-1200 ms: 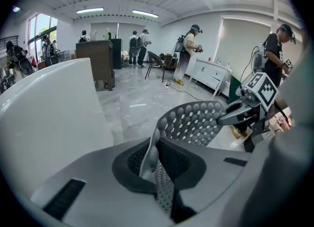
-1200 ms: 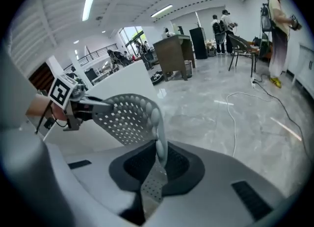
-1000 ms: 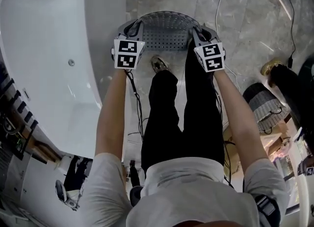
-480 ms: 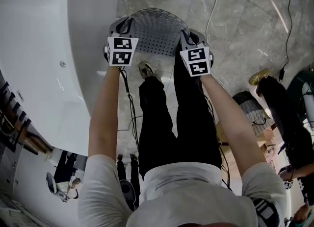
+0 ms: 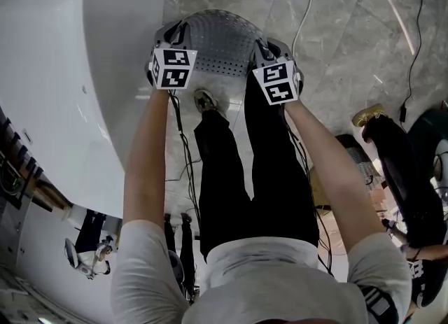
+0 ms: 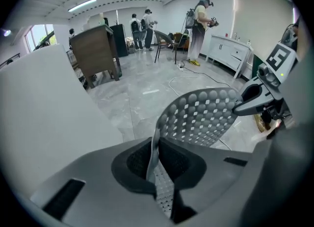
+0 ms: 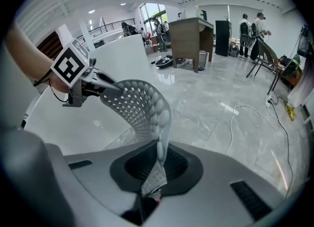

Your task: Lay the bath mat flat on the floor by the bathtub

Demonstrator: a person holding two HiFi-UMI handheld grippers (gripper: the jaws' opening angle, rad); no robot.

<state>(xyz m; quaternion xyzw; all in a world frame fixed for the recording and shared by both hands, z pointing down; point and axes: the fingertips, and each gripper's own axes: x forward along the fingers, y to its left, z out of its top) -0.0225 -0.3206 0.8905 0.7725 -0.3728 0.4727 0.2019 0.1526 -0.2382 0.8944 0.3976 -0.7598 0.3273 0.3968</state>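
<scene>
Mat (image 5: 220, 43) lower, near edge seemingly hidden

- My head camera sits above the shoulders and faces steeply down. From well above it takes in both arms and the bath mat (image 5: 220, 43), with the bathtub (image 5: 70, 71) left of the mat.
- The left claw (image 6: 156, 164) camera looks along its own jaws, very near the mat's pinched edge, and out over the mat into the room.
- The right claw (image 7: 157, 172) camera gives me the same from the mat's other end.
- All three share the mat, and each claw camera catches the opposite claw across it.
</scene>
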